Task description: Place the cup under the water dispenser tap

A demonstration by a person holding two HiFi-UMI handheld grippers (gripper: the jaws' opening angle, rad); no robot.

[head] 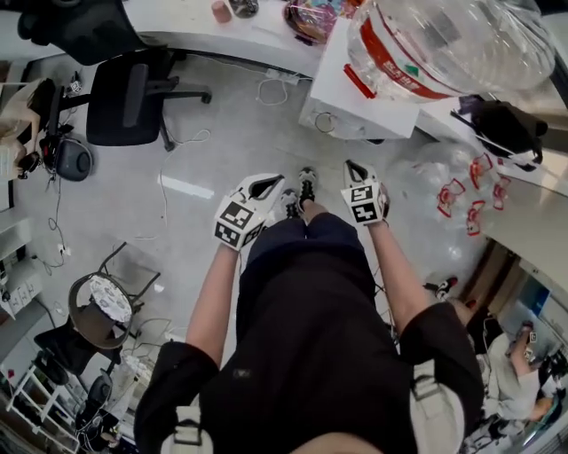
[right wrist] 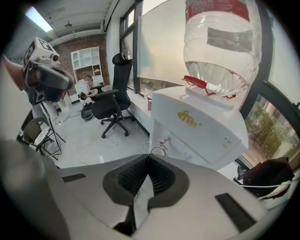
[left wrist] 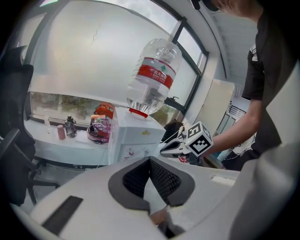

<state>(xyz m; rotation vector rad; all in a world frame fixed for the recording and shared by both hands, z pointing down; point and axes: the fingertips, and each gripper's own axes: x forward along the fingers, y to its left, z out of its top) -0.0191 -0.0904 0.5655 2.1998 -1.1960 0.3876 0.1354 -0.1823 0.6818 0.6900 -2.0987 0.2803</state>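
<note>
Although the head view shows both tongs held out side by side above the grey floor, only each tong's own camera shows its jaws plainly. The left gripper (left wrist: pixel 150 160) has its black ribbed pads pressed tip to tip with nothing between them. The right gripper (right wrist: pixel 149 157) is likewise fully closed and empty.

Seen from the head, the white box-shaped water dispenser (head: pixel 333 80) stands at one o'clock of the grippers. It carries an upturned clear plastic bottle with a red label (head: pixel 453 35). The small pink cup (head: pixel 220 11) sits well apart from both grippers at eleven o'clock, on the long white counter (head: pixel 195 35) that meets the dispenser's nine o'clock side.

The left gripper view shows what the head view does not. The cup stands upright just beside a dark bottle (left wrist: pixel 70 125), and a pink bowl heaped with bright packets (left wrist: pixel 99 129) lies between them and the dispenser. This view also catches the right gripper and its marker cube at three o'clock of the dispenser.

The right gripper view alone shows the dispenser's front. Two small taps (right wrist: pixel 165 141), one of them red, sit there at twelve o'clock beyond the shut jaws. In this view the things on the counter are too small to tell apart. A black office chair (right wrist: pixel 115 93) stands at ten o'clock on the floor.
</note>
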